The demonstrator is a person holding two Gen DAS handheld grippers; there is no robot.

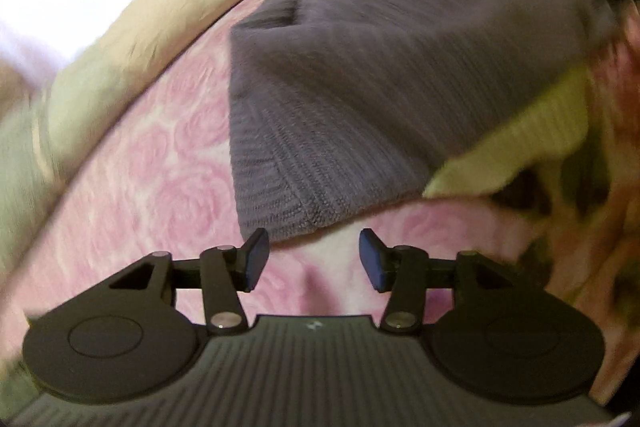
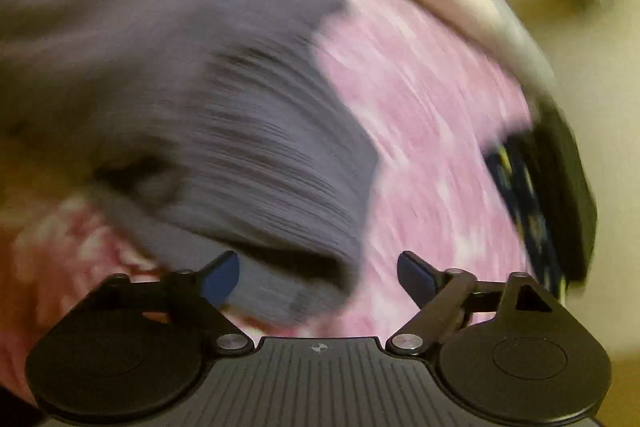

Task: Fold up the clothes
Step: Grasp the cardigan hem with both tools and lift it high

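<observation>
A grey ribbed knit garment (image 1: 400, 67) lies partly folded on a pink rose-patterned bedspread (image 1: 152, 187). Its near corner with a seam points at my left gripper (image 1: 314, 259), which stands open just short of that corner, nothing between its blue pads. In the right wrist view the same grey garment (image 2: 240, 131) is motion-blurred; a fold of it lies between and just beyond my right gripper (image 2: 318, 277), whose fingers stand wide open, not pressing on the cloth.
A cream blanket or bed border (image 1: 168, 3) runs along the far side of the bedspread. A pale yellow cloth (image 1: 516, 143) pokes out beside the garment. A dark patterned item (image 2: 536, 195) lies at the right. A floral cloth (image 1: 592, 227) bunches nearby.
</observation>
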